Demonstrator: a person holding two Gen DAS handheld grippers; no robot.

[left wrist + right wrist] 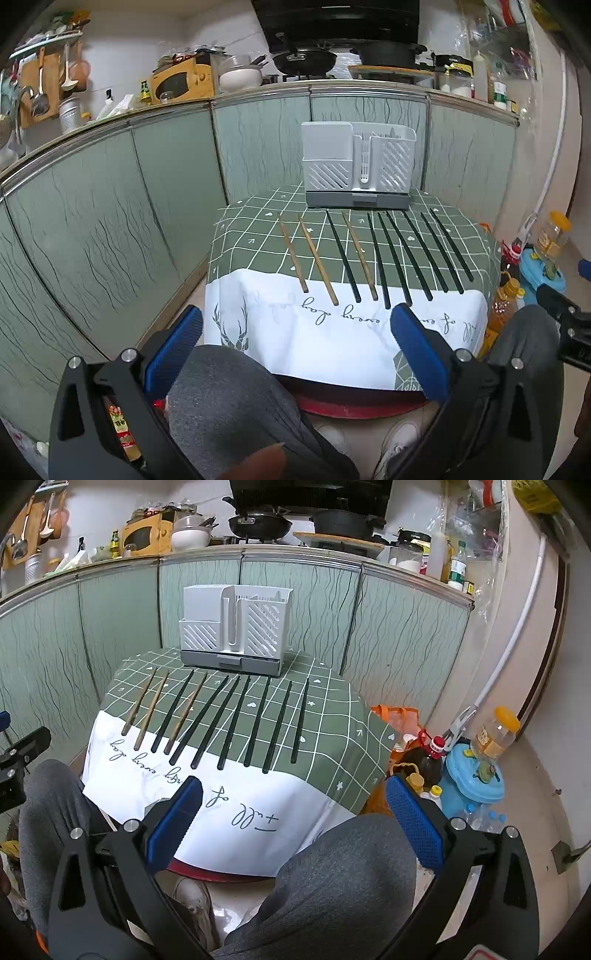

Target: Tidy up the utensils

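Both grippers, left (295, 332) & right (293, 808), hung wide open & empty above the knees, w/ chopsticks (236, 720) rowed on the tablecloth (332, 716) before the white holder (236, 627); best to pinch one stick mid-shaft, squarely.

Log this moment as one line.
stage: not started | left gripper: open, empty | right gripper: open, empty | chopsticks: on tablecloth | utensil holder: empty

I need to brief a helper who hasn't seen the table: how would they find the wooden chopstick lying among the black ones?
Start at the white utensil holder; the chopsticks lie in a row before it. Fourth from the left is the lone wooden chopstick, with black chopsticks either side, while the other two wooden ones lie together at the left end.
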